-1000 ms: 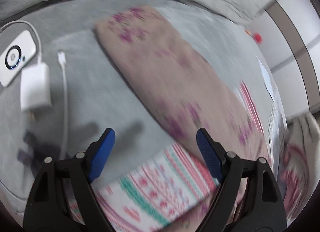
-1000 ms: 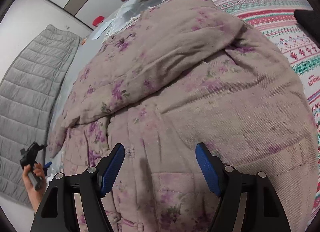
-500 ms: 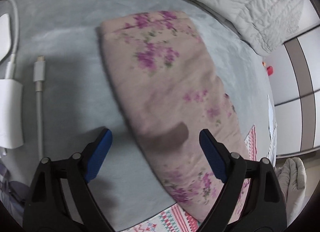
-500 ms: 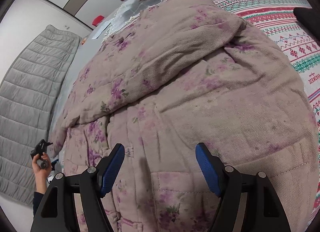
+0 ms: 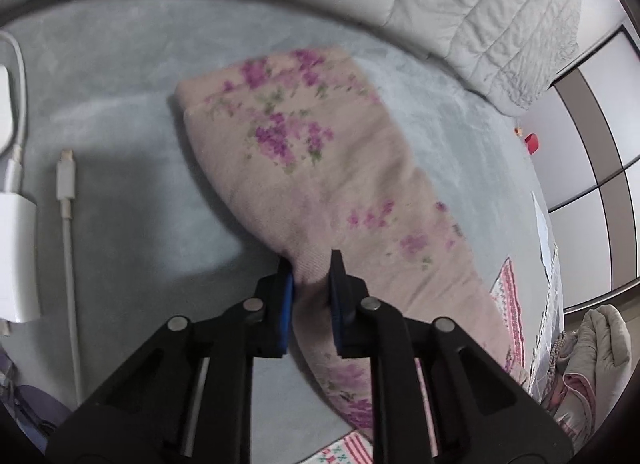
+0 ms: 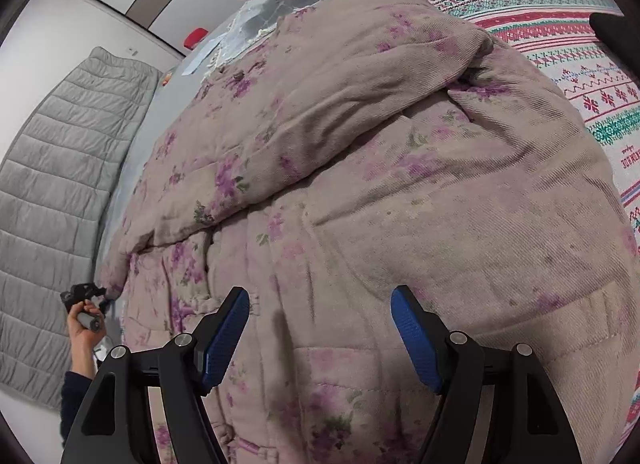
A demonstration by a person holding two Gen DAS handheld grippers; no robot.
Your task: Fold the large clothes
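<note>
Two grippers, one garment. Left gripper [image 5: 310, 276]: blue pads pinched together on the near edge of the sleeve [image 5: 320, 168] of a pink floral padded jacket [image 6: 360, 184]. The sleeve lies stretched out flat on the grey bed cover [image 5: 120, 184]. Beside it, to the left: a white cable [image 5: 66, 200] and a white charger [image 5: 16, 256], apart from the cloth. Beyond: a grey quilted headboard [image 5: 480, 4]. Right gripper [image 6: 320, 328]: fingers spread wide, holding nothing, poised over the jacket's front. The jacket is spread across a red-and-green patterned blanket [image 6: 560, 44]. Far left of the right wrist view: the person's left hand [image 6: 86, 324], at the sleeve's end.
</note>
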